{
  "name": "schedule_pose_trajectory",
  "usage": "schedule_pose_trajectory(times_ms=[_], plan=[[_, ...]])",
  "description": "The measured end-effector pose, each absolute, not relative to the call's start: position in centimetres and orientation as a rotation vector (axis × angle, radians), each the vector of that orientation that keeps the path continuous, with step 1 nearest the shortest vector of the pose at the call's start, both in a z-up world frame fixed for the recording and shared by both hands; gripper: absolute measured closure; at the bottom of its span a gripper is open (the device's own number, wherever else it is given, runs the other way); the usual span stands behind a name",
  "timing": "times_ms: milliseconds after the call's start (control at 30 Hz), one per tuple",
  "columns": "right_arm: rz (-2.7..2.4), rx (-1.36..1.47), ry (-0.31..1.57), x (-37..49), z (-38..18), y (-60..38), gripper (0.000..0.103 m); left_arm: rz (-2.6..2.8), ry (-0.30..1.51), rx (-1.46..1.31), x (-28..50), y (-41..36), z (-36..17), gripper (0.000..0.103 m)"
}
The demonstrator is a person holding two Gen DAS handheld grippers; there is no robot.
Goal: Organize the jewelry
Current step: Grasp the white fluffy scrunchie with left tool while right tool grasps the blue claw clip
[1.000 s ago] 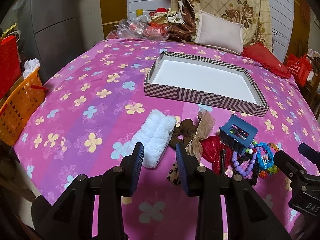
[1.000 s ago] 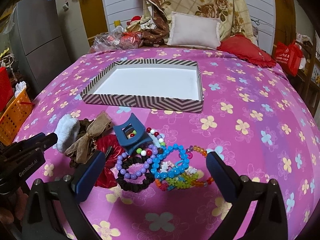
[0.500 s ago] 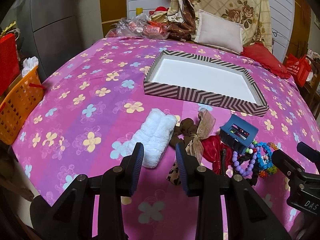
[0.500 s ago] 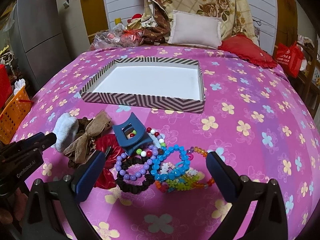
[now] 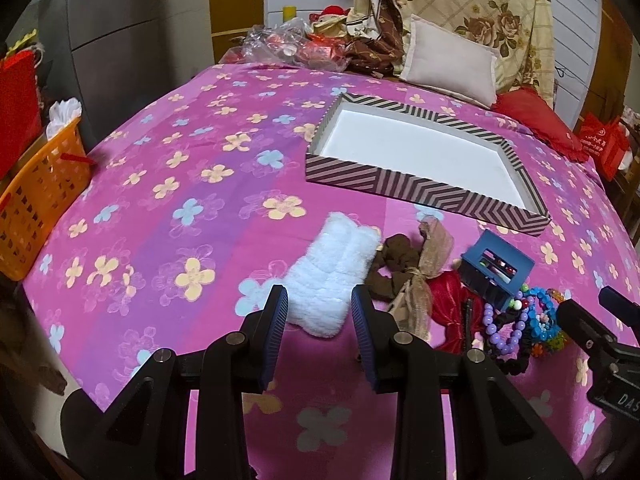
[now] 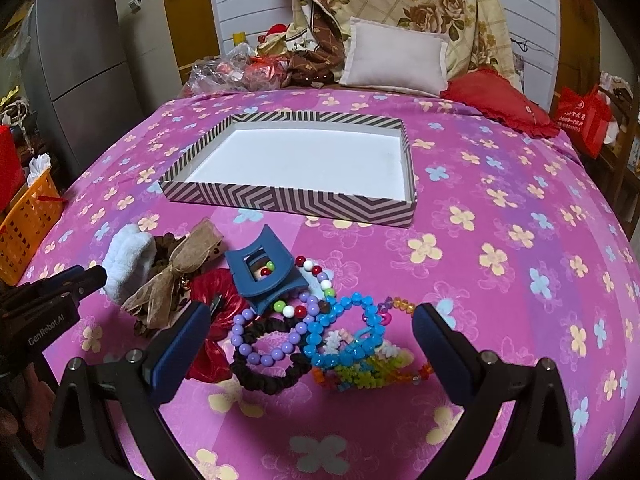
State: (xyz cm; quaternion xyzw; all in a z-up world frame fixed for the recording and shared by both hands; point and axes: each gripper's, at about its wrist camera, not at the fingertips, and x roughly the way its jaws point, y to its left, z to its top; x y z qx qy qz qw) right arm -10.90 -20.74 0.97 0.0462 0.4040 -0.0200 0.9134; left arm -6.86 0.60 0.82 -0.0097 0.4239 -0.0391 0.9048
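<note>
Left fingers (image 5: 320, 312): spread, holding nothing, poised over the near end of the white scrunchie (image 5: 332, 276).
Right fingers (image 6: 310, 338): spread wide and empty, bracketing the bead heap (image 6: 332, 332) without touching it.
Jewelry: all loose on the bed (image 6: 520, 280), in a clump at 6 o'clock from the box (image 6: 288, 196), which has nothing in it yet.
Tangle risk: purple beads (image 6: 272, 340), black band (image 6: 268, 372) and blue beads (image 6: 344, 336) overlap; I judge that pinching one could drag its neighbours along (or spill them short of the box).
Soft grip risk: the fluffy scrunchie may squash and slip if I catch only its fringe.
Crowding: my two tools sit close; the blue clip (image 6: 264, 276) and bow (image 6: 176, 276) lie between them, at 12 o'clock from the red scrunchie (image 6: 216, 292).
Surroundings: orange basket (image 5: 36, 200) at 9 o'clock off the bed edge, pillow (image 6: 396, 60) at 12 o'clock; neither blocks the box.
</note>
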Motion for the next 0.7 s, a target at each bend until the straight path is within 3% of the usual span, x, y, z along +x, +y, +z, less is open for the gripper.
schedule_pose_trajectory(times_ms=[700], plan=[[0.134, -0.011, 0.892, -5.9, -0.4, -18.9, 0.000, -0.238, 0.956, -0.120, -5.0, 4.1, 0.2, 0.067]])
